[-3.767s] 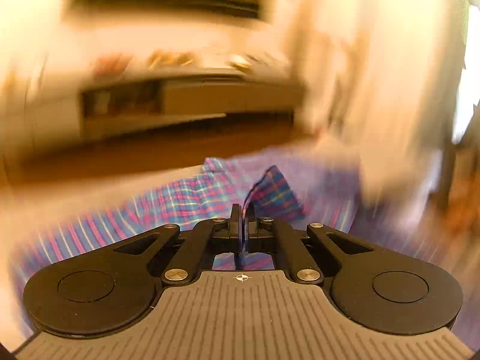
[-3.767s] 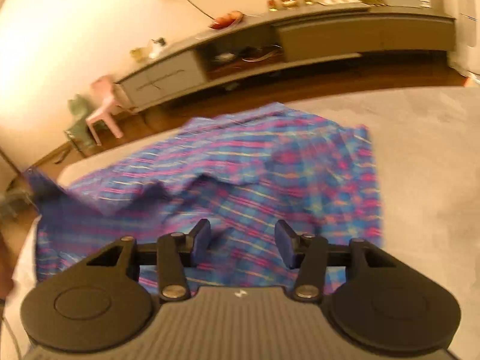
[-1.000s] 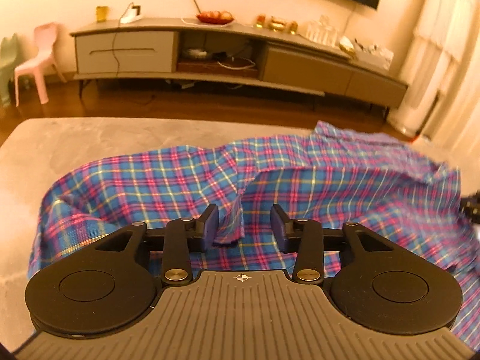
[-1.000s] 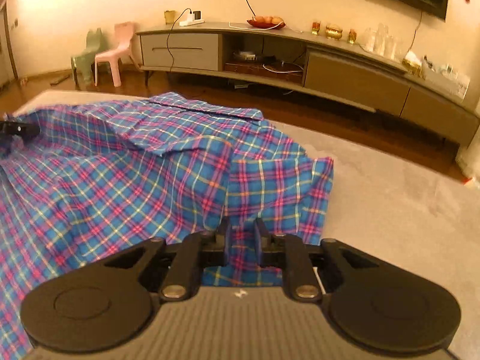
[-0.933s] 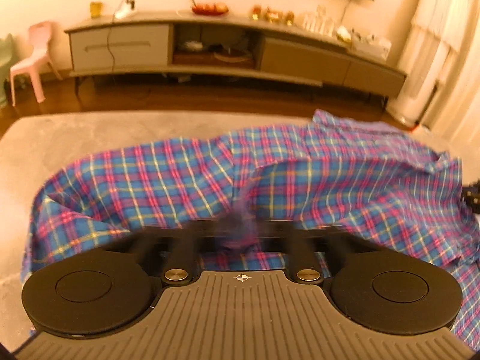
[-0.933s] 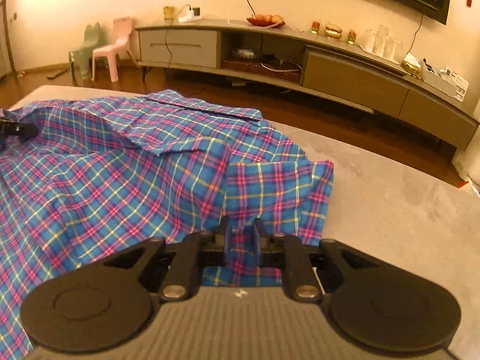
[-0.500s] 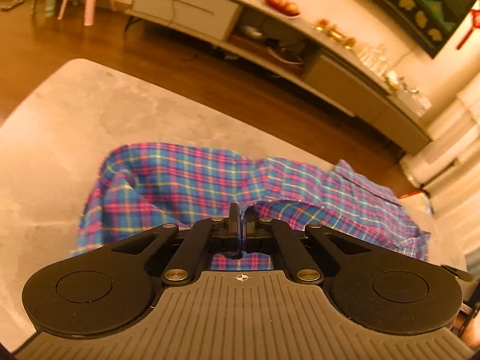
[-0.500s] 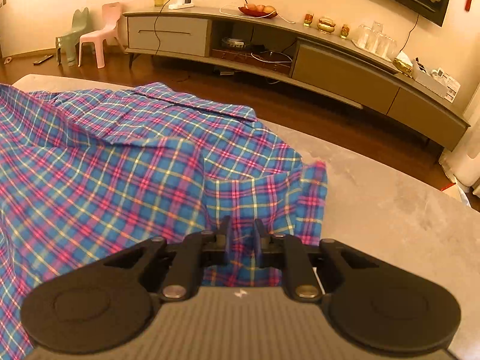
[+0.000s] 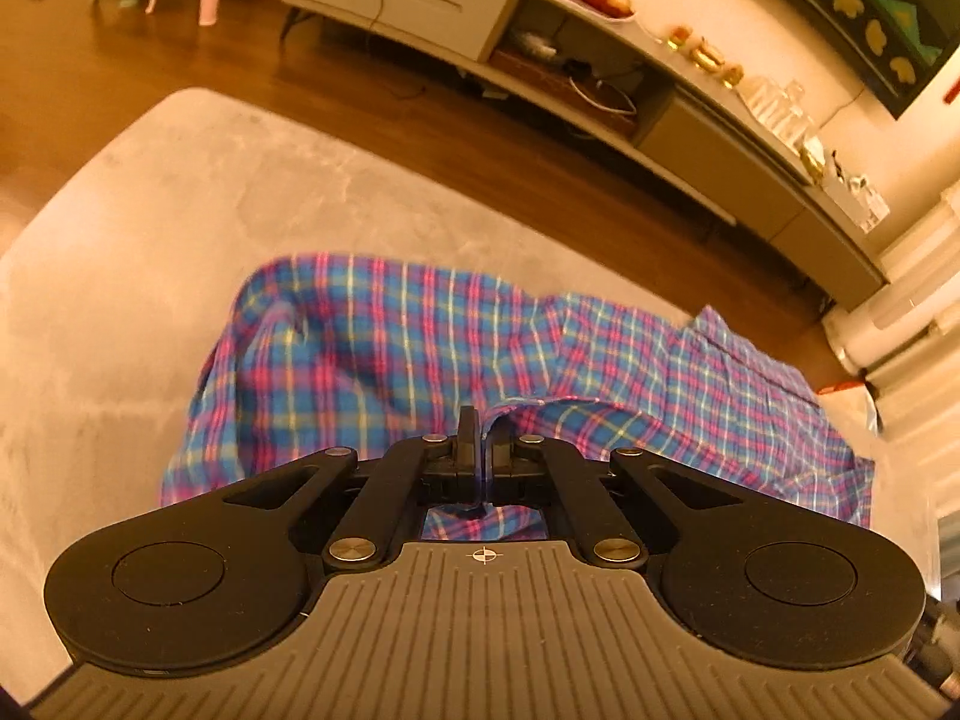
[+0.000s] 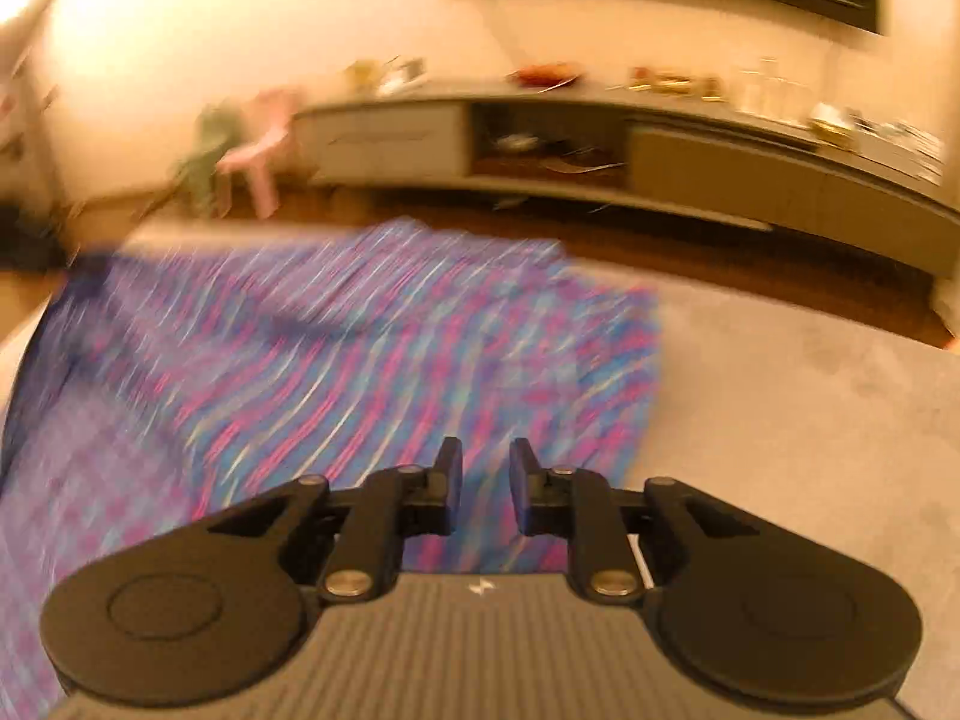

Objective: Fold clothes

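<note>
On the grey table (image 9: 150,222) lies a rumpled blue-and-pink plaid shirt (image 9: 384,354); left gripper (image 9: 482,441) pinches its raised edge, right gripper (image 10: 486,480) has just opened slightly, jaws empty.

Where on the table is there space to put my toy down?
Bare table left of and behind the shirt, up to the floor-side edge. More right of the shirt. The middle is all shirt.
</note>
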Tool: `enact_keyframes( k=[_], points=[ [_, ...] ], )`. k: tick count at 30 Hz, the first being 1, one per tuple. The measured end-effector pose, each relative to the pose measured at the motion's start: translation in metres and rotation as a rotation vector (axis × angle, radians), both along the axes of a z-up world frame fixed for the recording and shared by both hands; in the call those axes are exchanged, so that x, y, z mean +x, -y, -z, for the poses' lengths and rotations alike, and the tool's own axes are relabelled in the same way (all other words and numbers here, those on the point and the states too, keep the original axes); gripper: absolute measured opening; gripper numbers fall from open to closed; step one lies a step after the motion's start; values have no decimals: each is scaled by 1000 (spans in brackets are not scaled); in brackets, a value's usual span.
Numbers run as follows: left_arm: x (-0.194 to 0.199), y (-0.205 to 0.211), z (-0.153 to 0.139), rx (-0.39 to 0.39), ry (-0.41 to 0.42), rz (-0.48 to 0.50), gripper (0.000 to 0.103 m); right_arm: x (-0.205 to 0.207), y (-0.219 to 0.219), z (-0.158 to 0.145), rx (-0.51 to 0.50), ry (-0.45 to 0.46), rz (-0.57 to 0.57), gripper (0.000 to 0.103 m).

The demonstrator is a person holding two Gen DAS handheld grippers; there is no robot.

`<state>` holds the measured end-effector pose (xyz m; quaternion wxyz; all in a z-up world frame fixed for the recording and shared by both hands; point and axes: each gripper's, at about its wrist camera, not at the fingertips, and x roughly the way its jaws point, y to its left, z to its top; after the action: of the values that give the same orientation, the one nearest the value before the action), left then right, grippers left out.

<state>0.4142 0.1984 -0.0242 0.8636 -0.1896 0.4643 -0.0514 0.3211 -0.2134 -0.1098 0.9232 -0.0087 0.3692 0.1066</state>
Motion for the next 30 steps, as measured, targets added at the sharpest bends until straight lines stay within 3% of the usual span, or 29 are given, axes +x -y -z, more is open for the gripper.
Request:
enact_keyframes(
  k=[3, 10, 14, 16, 18, 21, 24, 27, 30],
  points=[
    [-12, 3, 2, 26, -19, -12, 0, -4, -13, 20, -91, -14, -24, 18],
    [-42, 18, -41, 63, 59, 16, 0, 16, 21, 0, 40, 29, 84, 18],
    [-61, 24, -64, 51, 98, 32, 0, 61, 36, 6, -21, 14, 171, 20],
    [-67, 28, -65, 53, 86, 44, 0, 78, 37, 22, -42, -42, 145, 20],
    [-68, 33, -63, 67, 70, 58, 0, 83, 35, 24, -60, -32, 129, 20],
    [-66, 48, -64, 75, 73, 79, 0, 70, 38, 16, 3, -33, 149, 20],
    [-78, 85, -80, 46, 128, 153, 0, 36, 35, 6, 112, -30, 91, 20],
    [-112, 146, -101, 14, 208, 324, 0, 6, 39, 2, 238, -76, 26, 20],
    [-168, 209, -103, 49, 264, 510, 0, -9, 54, 8, 458, -159, 20, 20]
  ],
)
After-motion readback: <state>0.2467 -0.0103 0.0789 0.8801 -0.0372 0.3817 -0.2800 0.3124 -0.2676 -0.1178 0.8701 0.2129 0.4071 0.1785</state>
